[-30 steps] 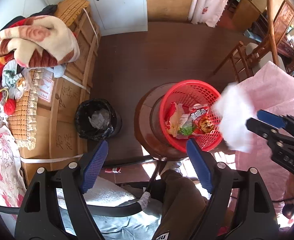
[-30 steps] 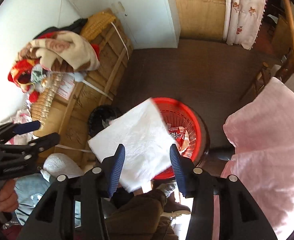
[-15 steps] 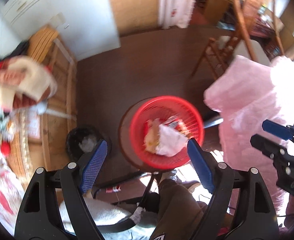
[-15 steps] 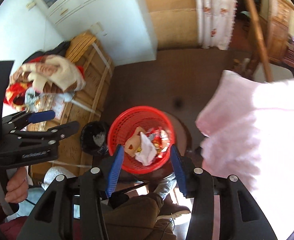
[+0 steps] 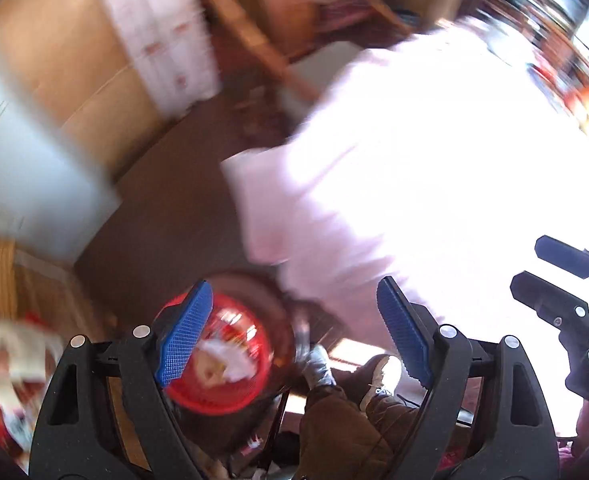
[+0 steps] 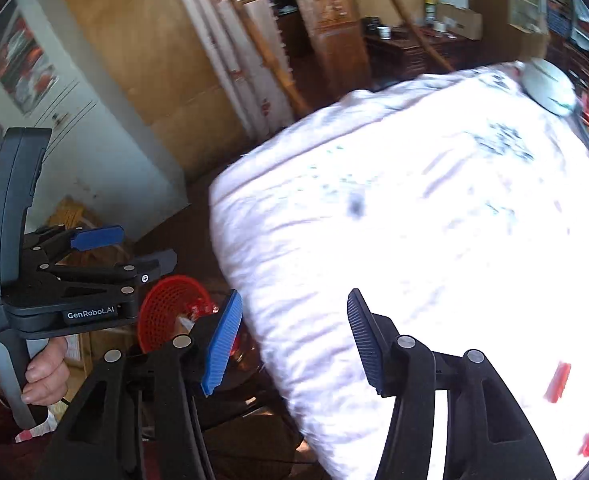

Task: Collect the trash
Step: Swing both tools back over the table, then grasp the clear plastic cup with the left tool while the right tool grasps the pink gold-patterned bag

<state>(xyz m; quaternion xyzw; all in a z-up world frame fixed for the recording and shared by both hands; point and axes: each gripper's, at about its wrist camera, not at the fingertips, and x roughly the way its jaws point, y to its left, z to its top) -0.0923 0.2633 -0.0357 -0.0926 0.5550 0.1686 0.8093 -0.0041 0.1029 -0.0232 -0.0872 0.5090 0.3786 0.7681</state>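
Both tongs are spread with nothing between their blue pads. The left gripper [image 5: 290, 336] hangs above the red basket [image 5: 218, 396], which sits on a round dark stool [image 5: 282, 320] and holds wrappers and a white tissue [image 5: 218, 356]; the view is blurred, so the trash cannot be sorted further. Just right of the basket are the person's brown trouser legs and shoes [image 5: 318, 364]. The right gripper [image 6: 292, 338] points at the edge of a white-pink cloth [image 6: 434, 220] covering a table right of the basket and hiding the floor there. Beyond the basket lie dark floor, a pale cabinet [image 6: 74, 152] and a wooden chair frame [image 6: 262, 44]. A bowl [image 6: 548, 84] rests at the cloth's far end.
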